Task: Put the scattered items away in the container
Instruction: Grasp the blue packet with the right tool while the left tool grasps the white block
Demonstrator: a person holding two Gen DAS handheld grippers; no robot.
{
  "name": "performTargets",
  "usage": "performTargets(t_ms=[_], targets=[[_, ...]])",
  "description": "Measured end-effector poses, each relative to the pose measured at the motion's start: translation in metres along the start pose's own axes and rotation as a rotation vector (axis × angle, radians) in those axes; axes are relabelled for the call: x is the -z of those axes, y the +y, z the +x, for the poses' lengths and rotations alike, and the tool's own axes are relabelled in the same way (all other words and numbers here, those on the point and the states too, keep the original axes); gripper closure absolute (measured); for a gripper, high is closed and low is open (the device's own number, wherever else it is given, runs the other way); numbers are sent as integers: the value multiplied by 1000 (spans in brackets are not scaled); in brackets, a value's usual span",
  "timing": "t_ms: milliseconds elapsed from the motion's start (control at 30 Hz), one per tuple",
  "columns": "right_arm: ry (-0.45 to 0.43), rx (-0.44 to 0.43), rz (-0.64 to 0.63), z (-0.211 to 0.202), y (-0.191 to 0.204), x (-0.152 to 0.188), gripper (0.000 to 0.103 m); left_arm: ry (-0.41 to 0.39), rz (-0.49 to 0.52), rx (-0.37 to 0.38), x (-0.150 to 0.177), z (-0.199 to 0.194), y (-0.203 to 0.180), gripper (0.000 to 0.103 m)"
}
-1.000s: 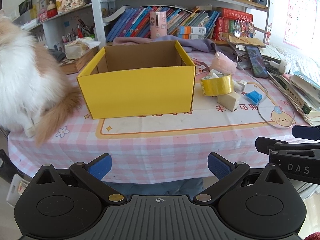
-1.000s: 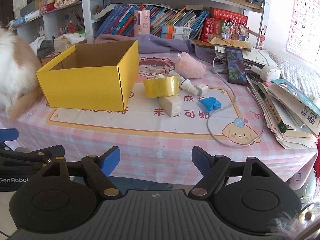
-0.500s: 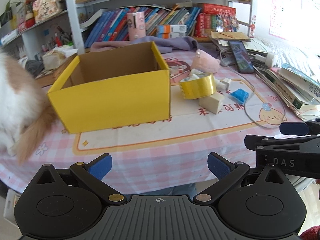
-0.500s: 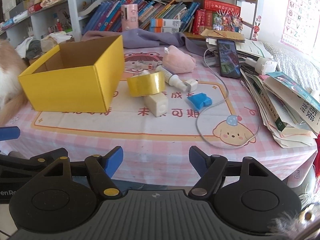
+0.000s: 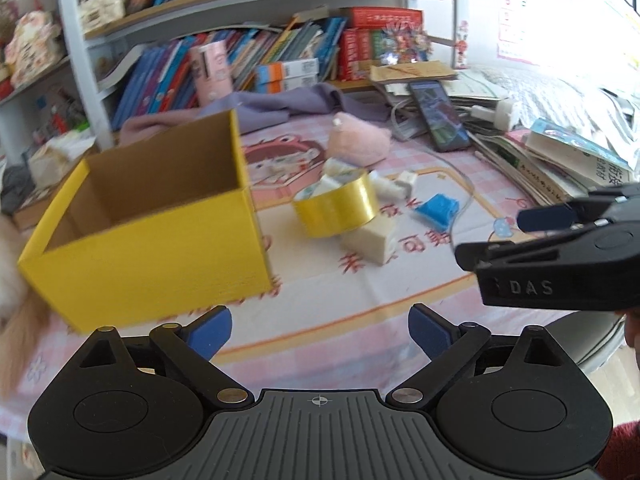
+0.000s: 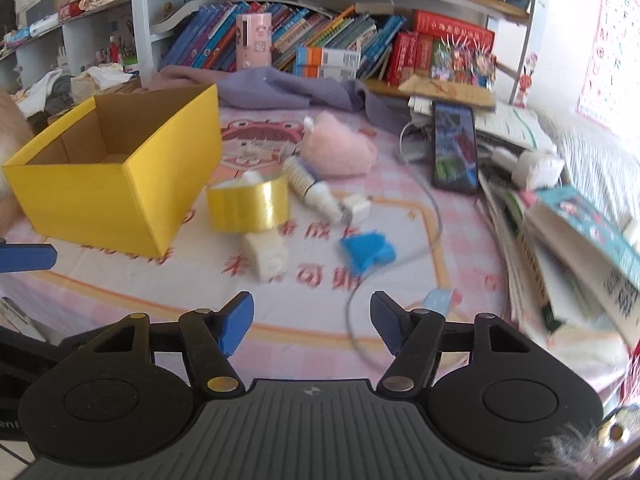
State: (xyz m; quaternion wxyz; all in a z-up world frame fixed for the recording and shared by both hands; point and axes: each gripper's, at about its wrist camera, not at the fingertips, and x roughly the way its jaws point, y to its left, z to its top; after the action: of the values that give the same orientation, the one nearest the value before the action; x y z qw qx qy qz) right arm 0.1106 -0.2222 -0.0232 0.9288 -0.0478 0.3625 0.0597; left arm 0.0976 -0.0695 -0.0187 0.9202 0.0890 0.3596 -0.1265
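Observation:
An open yellow cardboard box (image 5: pixel 152 236) (image 6: pixel 116 184) stands on the pink checked tablecloth, empty inside. Right of it lie a yellow tape roll (image 5: pixel 336 204) (image 6: pixel 248 204), a cream block (image 5: pixel 370 240) (image 6: pixel 266 254), a blue object (image 5: pixel 436 210) (image 6: pixel 368 250), a white tube (image 6: pixel 308 186) and a pink plush (image 5: pixel 358 142) (image 6: pixel 338 146). My left gripper (image 5: pixel 320 328) is open and empty at the table's near edge. My right gripper (image 6: pixel 312 322) is open and empty, short of the blue object; it also shows in the left wrist view (image 5: pixel 560 256).
A phone (image 6: pixel 456 146), a white cable (image 6: pixel 400 256) and a stack of books (image 6: pixel 568 240) lie on the right side. A purple cloth (image 6: pixel 296 90) and bookshelves are behind. A furry cat (image 5: pixel 16 316) sits left of the box.
Both grippers have moved forward over the table edge toward the items, the left one also swinging right. Both stay open and empty.

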Motion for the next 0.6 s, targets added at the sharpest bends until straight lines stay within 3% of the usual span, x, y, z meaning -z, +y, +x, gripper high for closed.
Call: performTargets(t_ms=[300,600], targets=[[-8,-39,-6,29,-31,-25,39,10,17,10,-30,31,-23,16],[54,-108,-39,73,-59,-45,39,83,-57,-5,-50,71,-31,34]])
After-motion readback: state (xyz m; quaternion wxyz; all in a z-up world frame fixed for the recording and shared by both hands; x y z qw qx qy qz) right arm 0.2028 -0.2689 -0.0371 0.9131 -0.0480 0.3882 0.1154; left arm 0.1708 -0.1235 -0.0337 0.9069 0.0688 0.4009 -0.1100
